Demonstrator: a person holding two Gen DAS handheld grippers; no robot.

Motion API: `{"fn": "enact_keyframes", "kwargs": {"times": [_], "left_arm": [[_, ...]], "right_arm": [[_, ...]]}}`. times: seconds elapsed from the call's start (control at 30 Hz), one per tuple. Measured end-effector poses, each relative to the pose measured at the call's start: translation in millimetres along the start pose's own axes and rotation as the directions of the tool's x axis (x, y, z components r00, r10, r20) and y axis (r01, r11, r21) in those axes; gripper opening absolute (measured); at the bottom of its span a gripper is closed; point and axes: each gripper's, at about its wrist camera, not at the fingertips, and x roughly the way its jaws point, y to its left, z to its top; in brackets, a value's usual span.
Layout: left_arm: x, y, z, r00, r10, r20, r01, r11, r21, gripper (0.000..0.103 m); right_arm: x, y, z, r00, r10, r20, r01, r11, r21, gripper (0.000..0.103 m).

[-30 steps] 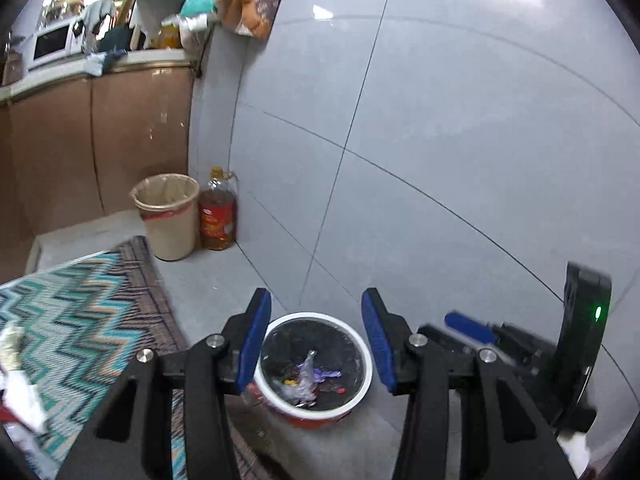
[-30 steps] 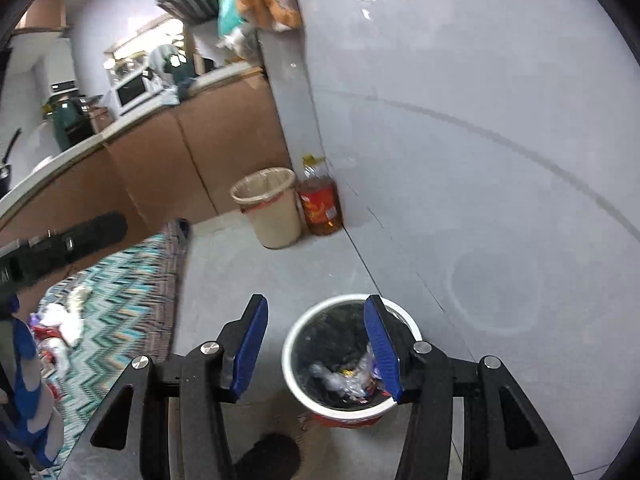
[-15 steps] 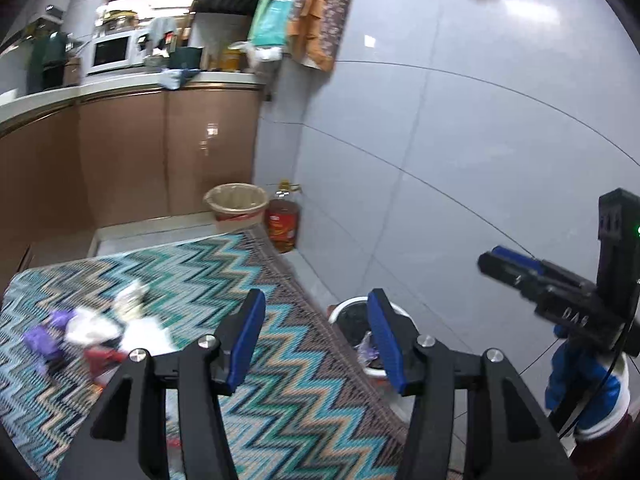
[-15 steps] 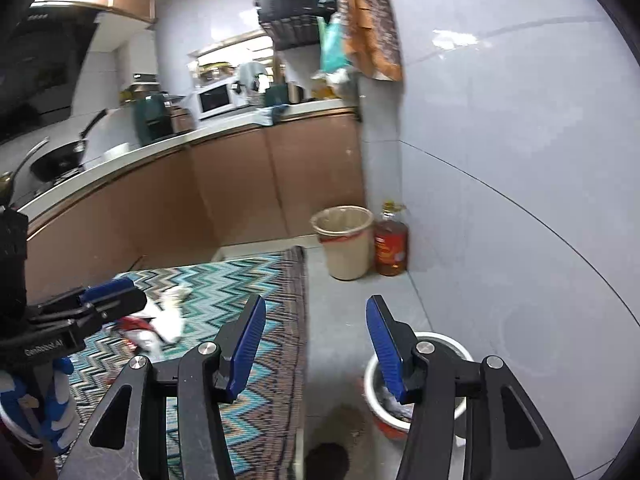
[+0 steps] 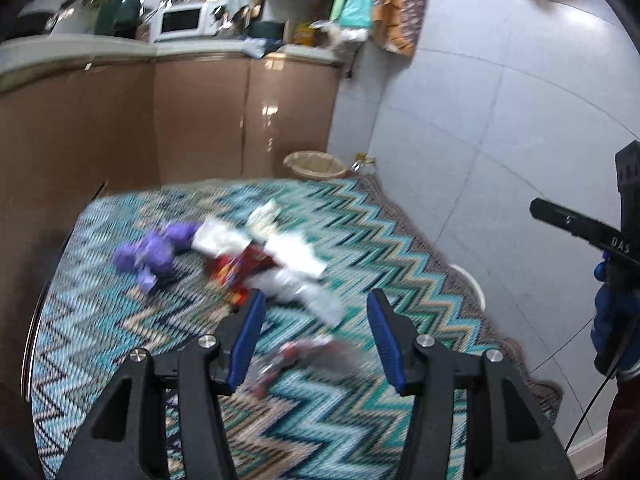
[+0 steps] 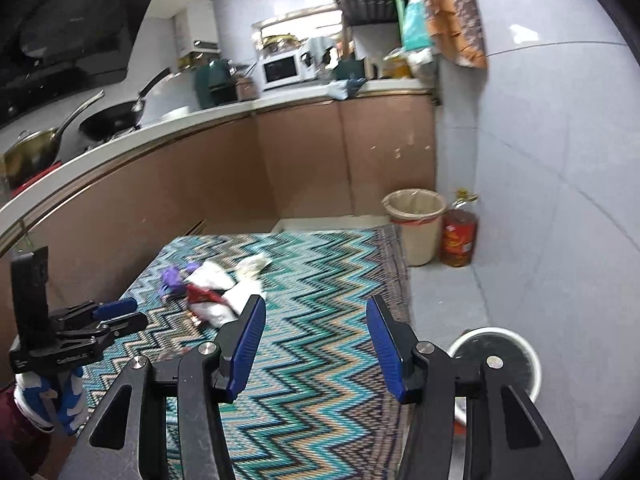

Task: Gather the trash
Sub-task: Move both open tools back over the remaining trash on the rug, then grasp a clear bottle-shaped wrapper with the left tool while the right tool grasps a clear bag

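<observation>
light: even, bright indoor | glare: cabinet doors [image 5: 268,120], wall tiles [image 6: 524,36] at 1 o'clock | blur: left view smears rug [image 5: 360,232] and trash [image 5: 256,256]; right view sharper | distortion: fisheye bowing, dark corners

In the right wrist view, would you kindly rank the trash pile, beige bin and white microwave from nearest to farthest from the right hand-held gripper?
1. Crumpled white, red and purple trash pile, on the zigzag rug, left.
2. Beige lined plastic bin, floor corner, right.
3. White microwave, on the far counter.
</observation>
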Motion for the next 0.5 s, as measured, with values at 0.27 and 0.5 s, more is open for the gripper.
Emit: {"fn": "enact_keyframes", "kwargs": {"times": [0.27,0.5], "left_arm": [[36.8,16.3,-32.5,0.993,-0.003,-0.116,0.010,0.998,0.065,0.051],[66.5,28.1,-42.4,0.984,-0.041,-0.172,0.053,0.997,0.064,0.040]], "right_arm": [[55.5,27.8,-11.2,0.991,0.093,-0.101,-0.096,0.995,-0.028,0.050],[108.1,39.8,-20.1,0.970,0.141,-0.198,-0.151,0.988,-0.035,0.050]]}}
